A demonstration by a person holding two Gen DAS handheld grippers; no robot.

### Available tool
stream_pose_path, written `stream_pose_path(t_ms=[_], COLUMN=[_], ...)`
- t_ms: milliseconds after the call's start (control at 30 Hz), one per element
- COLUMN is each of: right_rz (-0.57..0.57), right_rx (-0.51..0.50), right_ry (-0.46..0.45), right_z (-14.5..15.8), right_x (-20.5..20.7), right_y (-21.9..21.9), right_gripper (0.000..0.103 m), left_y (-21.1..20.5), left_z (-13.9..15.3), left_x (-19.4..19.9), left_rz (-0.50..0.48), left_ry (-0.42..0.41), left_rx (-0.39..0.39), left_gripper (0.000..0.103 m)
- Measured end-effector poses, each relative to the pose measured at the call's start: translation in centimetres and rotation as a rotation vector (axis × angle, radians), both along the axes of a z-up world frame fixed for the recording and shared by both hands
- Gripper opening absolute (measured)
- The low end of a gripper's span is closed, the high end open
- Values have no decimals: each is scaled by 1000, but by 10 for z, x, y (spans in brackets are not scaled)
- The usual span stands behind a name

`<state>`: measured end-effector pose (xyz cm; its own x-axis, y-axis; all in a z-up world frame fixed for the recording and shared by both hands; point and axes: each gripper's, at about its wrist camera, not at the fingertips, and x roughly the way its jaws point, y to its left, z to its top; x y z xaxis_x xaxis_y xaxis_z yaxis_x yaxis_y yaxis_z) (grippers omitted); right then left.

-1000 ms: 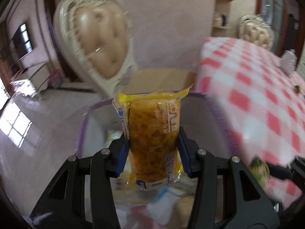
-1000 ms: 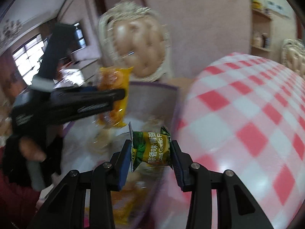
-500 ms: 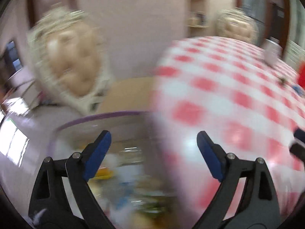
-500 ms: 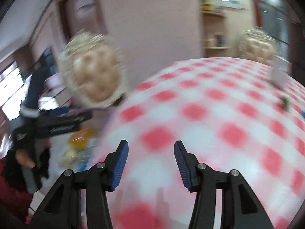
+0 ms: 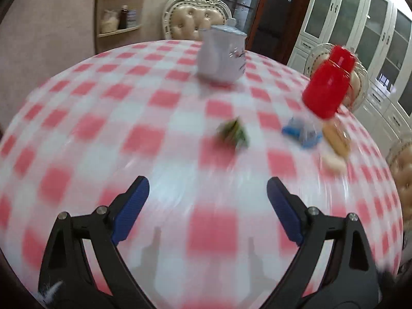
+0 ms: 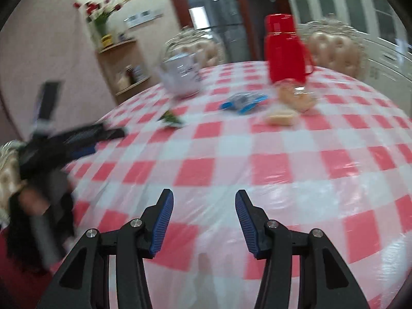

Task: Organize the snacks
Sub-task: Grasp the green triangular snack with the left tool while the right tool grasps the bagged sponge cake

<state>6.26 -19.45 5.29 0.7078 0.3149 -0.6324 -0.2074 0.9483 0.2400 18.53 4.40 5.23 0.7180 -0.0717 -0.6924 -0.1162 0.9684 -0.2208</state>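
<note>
Red-and-white checked plastic cloth covers the bench (image 6: pixel 283 159), and on it several snacks are left to gather, so the job looks only partly done; no box or bin for them shows in either view, so how much has been put away cannot be judged. Toward the far edge lies a small green snack packet (image 5: pixel 233 134), crumpled and peaked, alone on the cloth. Near it, further toward the far right, a blue-and-white wrapped snack (image 6: pixel 243 101) lies flat, and just beside that sit pale bread-like snacks in clear wrap (image 6: pixel 296 97), with one more pale piece (image 6: pixel 280 118) close in front; blur hides their print. Behind them stand a red flask (image 6: pixel 283 51) and a white teapot (image 5: pixel 221 56), which seem no part of the sorting. The left hand-held gripper (image 5: pixel 207 195) is spread wide and carries nothing, hanging over the near part of the bench and aimed toward the green packet. The right hand-held gripper (image 6: pixel 204 213) is likewise parted and bare.
</note>
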Motion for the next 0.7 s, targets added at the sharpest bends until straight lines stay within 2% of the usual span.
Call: stream_pose_path(t_ms=[67, 167, 267, 367, 467, 500, 633, 700], right_rz=[-18, -24, -13, -7, -15, -16, -22, -30], right_rx=[39, 50, 81, 86, 71, 67, 55, 45], right_ry=[32, 57, 75, 79, 78, 78, 59, 45], right_z=[-5, -12, -16, -20, -22, -23, -22, -20], right_x=[7, 11, 11, 11, 11, 11, 10, 10], right_y=[-7, -5, -2, -2, -2, -2, -4, -6], right_gripper=[51, 52, 51, 51, 52, 52, 51, 51], left_y=[-10, -22, -36, -45, -46, -46, -43, -36], left_z=[-9, -23, -29, -41, -45, -45, -33, -20], left_x=[44, 83, 109, 116, 112, 108, 71, 37], left_rz=[30, 43, 26, -30, -105, -126, -199, -232], left_ry=[12, 43, 55, 99, 106, 104, 26, -23], left_rx=[-7, 8, 115, 169, 135, 125, 100, 60], left_gripper=[94, 94, 94, 92, 43, 35, 32, 32])
